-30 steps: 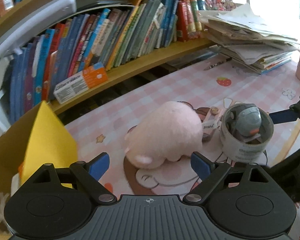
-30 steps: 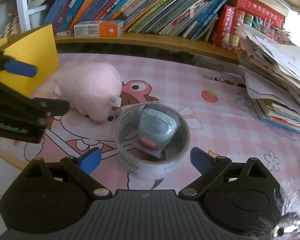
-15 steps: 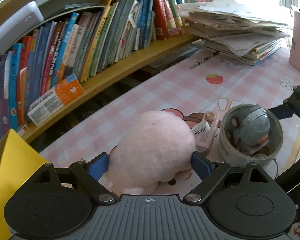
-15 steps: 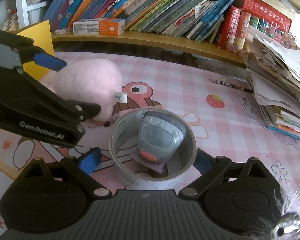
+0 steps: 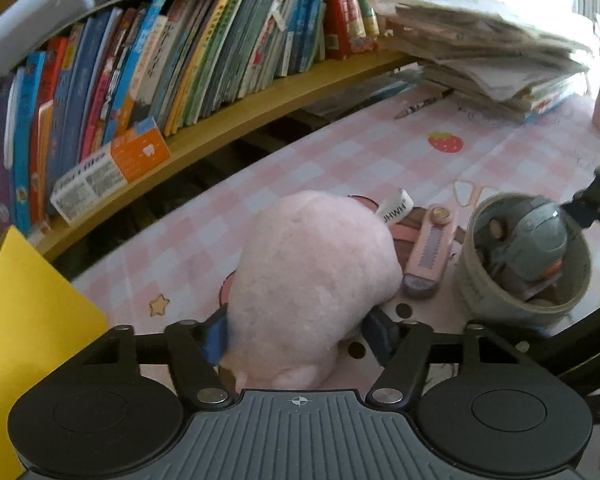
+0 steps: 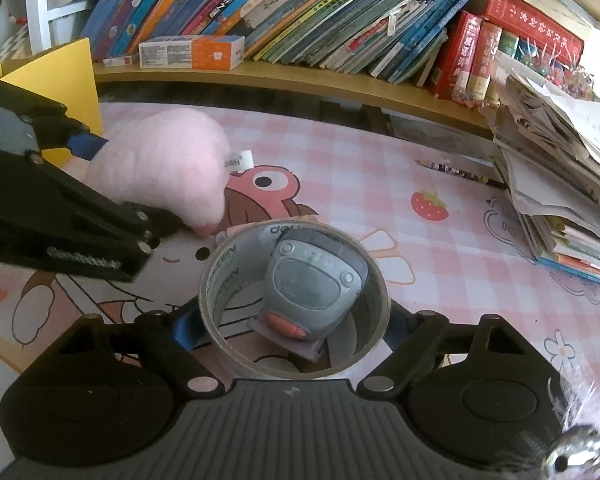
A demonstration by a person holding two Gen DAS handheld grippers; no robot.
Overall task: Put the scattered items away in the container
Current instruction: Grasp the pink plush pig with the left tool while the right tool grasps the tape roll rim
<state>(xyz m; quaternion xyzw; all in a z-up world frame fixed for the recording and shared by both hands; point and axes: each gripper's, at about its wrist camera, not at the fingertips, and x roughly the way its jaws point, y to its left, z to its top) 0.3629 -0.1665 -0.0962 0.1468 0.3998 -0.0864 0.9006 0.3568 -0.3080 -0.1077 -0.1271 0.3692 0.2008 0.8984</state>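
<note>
Since a second ago both tools have advanced around their targets. Left wrist view: left gripper (image 5: 296,330) closing, blue pads touching the pink plush toy (image 5: 312,276); pink utility knife (image 5: 428,256) at two o'clock, yellow container (image 5: 28,320) at nine. Right wrist view: right gripper (image 6: 290,326) closing, pads against the tape roll (image 6: 294,304) ringing a grey gadget (image 6: 312,284); pencil (image 6: 460,172) at one o'clock.

On the inside wall of the tape roll (image 6: 294,300) between my right claw's fingers I can read "deli" at the far rim and "ZEN" down the left side; the letters ahead of "ZEN" are too blurred for me. Left of the tape roll, the white tag (image 5: 396,210) on the pink plush toy (image 5: 312,280) reads "JHWH" from my left camera. The book spines and the orange-and-white box behind it carry print I cannot make out.
</note>
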